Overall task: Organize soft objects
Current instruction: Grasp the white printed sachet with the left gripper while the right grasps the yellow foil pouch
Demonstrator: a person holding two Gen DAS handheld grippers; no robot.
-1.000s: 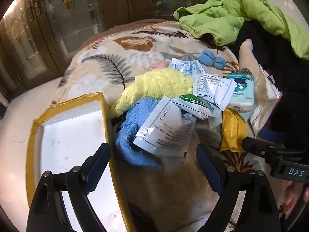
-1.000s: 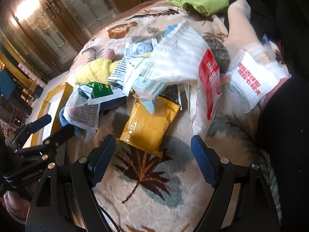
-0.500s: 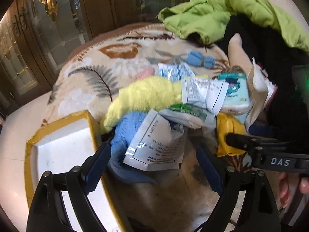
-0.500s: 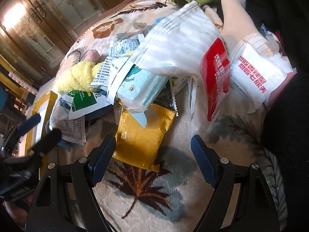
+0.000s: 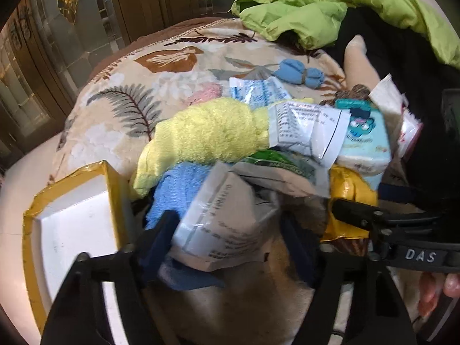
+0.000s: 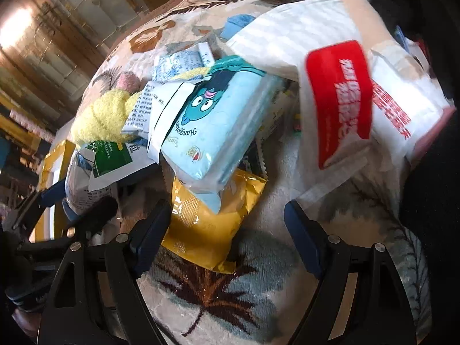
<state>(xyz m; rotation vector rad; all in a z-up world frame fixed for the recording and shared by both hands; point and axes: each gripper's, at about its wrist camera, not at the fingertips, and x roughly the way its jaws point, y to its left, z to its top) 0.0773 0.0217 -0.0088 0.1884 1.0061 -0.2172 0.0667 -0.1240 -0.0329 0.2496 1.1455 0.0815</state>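
The left gripper (image 5: 230,233) points down into a heap of soft things on a leaf-patterned blanket (image 5: 120,106), and its jaws have just been closing, with a white printed sachet (image 5: 221,224) between them. The left pad lies against the sachet's near edge; the frame is blurred there, and whether the right pad presses on it I cannot tell, so a firm pinch is not shown. Under the sachet lies a blue towel (image 5: 172,189), and above that a yellow fluffy cloth (image 5: 207,135). Just left of the gripper stands a white box with a yellow rim (image 5: 112,189), touching the blanket's edge. The right gripper (image 6: 227,230) hangs with its jaws spread wide and nothing between them. Its left pad sits just beside the near corner of a yellow foil packet (image 6: 210,224), apart from it as far as shows. A light blue tissue pack with a cartoon face (image 6: 218,126) lies on top of the foil packet. To the right lies a white pack with a red label (image 6: 339,97). A green jacket (image 5: 330,3) lies at the far side of the blanket.
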